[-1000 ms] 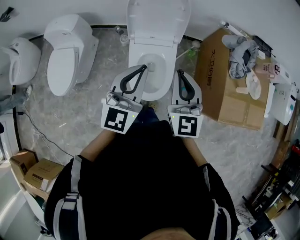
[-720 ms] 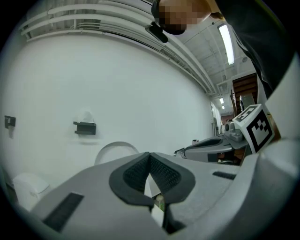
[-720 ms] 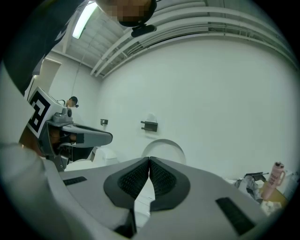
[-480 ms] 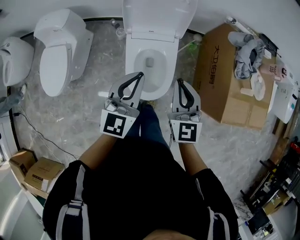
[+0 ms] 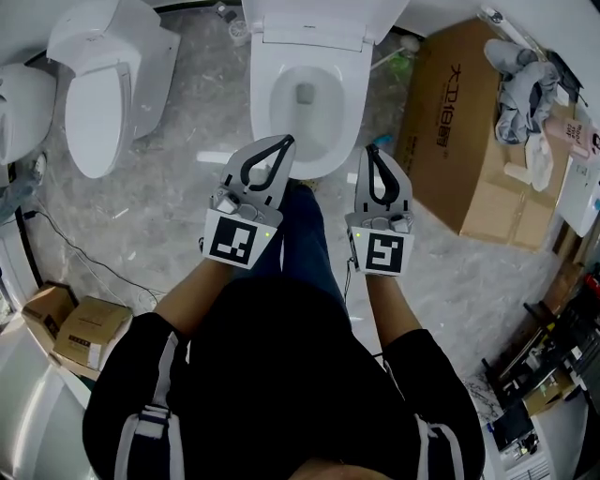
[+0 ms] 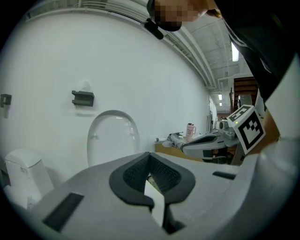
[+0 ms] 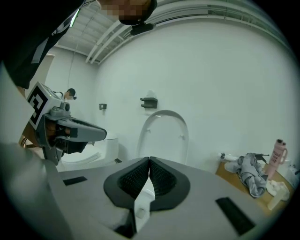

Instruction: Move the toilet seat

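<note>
The white toilet (image 5: pixel 305 94) stands at the top middle of the head view, with its seat and lid (image 5: pixel 314 19) raised against the wall and the bowl open. My left gripper (image 5: pixel 286 141) hovers over the bowl's front rim, shut and empty. My right gripper (image 5: pixel 373 148) hangs beside the bowl's right front, also shut with nothing in it. In the left gripper view the upright seat (image 6: pixel 112 136) rises beyond the closed tips of the left gripper (image 6: pixel 150 153). The right gripper view shows the seat (image 7: pixel 163 133) straight ahead, past the right gripper (image 7: pixel 149 159).
A second toilet (image 5: pixel 103 84) with its lid down stands to the left. A large cardboard box (image 5: pixel 469 141) with clothes (image 5: pixel 525 84) on it sits close on the right. Small boxes (image 5: pixel 80 328) and a cable lie on the floor at lower left.
Both grippers have sunk toward the bowl and stayed shut. The head view has shifted forward, so the toilet sits higher in the picture.
</note>
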Demonstrator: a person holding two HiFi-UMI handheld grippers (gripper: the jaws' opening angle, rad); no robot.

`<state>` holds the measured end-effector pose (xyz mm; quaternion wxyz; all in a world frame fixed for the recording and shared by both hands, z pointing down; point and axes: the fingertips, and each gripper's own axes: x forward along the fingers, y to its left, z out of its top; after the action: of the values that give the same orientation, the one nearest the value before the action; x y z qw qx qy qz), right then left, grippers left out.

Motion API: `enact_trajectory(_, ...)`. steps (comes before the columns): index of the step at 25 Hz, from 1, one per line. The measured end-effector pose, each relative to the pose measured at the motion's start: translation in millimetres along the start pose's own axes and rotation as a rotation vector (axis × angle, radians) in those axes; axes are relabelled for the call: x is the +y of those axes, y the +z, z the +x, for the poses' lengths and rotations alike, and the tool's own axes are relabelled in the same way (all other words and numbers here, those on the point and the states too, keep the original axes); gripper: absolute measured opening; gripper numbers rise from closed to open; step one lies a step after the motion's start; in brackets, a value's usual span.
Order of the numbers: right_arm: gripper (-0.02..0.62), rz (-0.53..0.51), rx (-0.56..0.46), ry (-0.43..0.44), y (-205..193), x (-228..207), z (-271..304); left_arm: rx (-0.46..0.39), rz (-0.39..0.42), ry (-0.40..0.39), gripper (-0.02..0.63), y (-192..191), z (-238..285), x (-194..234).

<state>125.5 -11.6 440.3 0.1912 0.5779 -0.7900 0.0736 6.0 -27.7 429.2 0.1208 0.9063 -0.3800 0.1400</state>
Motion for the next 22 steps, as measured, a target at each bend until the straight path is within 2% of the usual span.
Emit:
enact_trajectory(4,0.023,-0.001,0.011,-0.027,-17.6,-3.3,8.1,0.025,-0.016,-0.008,0.007,-22.7,6.8,6.1)
enact_trajectory(13,0.023,-0.072,0.078,0.04,-67.4,18.5,24.7,0.074,-0.013,0.012,0.006,-71.9,10.8,23.6)
enact_trajectory(18,0.023,-0.075,0.09,0.061,-95.5,26.7,35.6,0.104,-0.003,0.009,0.006,-100.8,17.7,25.6)
enact_trajectory(22,0.023,-0.088,0.141,0.088,-117.9,34.9,41.7,0.124,-0.023,0.013,0.007,-121.6,18.2,29.4)
